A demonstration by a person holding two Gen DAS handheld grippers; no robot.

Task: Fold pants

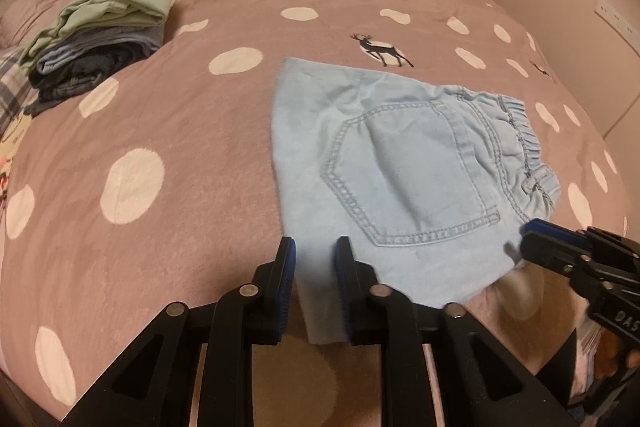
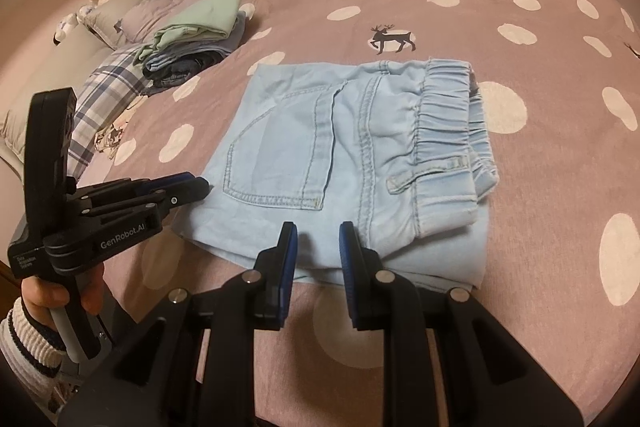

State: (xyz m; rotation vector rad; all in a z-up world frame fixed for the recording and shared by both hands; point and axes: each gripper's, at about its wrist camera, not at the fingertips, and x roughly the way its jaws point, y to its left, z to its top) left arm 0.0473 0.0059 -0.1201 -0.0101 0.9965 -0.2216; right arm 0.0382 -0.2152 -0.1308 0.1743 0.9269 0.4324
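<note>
Lying folded into a compact rectangle on the dotted bedspread (image 2: 520,187), the light-blue denim pants (image 2: 340,163) looked nearly finished. Both tools held nothing: the left tool (image 1: 315,259) and right tool (image 2: 318,247) hovered narrowly parted at the pants' near edge. Judging by the stack of folded clothes (image 2: 192,43) beyond the pants, gripping and transferring seemed next.
</note>
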